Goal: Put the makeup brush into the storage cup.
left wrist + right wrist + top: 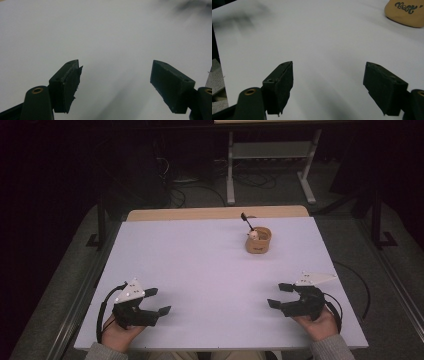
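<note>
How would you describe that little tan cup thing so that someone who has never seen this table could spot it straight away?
Start at the white table and look to its far side, right of the middle. There stands a small tan cup with dark script lettering on its side, and a dark-handled utensil sticking up out of it. It stands alone on the far half, well away from the left gripper and right gripper at the near edge.

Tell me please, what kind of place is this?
Probably a lab or workshop set up for recording. A plain white table stands in a dark room, cables run over the floor behind it near a metal stand, and the table carries one tan cup.
</note>
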`<state>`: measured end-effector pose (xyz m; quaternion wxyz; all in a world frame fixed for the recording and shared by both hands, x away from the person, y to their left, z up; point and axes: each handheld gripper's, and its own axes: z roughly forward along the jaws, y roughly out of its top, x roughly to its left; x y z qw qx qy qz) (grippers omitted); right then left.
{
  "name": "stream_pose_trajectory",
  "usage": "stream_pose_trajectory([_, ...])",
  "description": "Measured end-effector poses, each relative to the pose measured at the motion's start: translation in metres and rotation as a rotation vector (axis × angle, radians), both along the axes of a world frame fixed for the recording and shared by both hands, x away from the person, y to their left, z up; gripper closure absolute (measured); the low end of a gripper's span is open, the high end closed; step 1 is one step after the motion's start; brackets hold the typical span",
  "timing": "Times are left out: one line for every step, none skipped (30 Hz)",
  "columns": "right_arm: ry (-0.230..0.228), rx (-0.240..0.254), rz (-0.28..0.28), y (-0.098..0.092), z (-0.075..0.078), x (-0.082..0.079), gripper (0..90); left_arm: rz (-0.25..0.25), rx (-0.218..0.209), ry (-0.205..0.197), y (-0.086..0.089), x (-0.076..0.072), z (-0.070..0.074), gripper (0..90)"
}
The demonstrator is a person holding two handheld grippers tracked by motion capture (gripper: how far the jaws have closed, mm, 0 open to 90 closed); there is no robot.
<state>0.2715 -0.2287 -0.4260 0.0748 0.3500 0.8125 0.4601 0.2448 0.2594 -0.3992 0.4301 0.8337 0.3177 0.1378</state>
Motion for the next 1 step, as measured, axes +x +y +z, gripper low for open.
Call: stream_pose_trajectory([-0.005,-0.001,0.001,0.0002,-0.0001,0.0001,22.9,-0.002,0.003,-0.003,0.0004,-0.0001,0.0003,23.4])
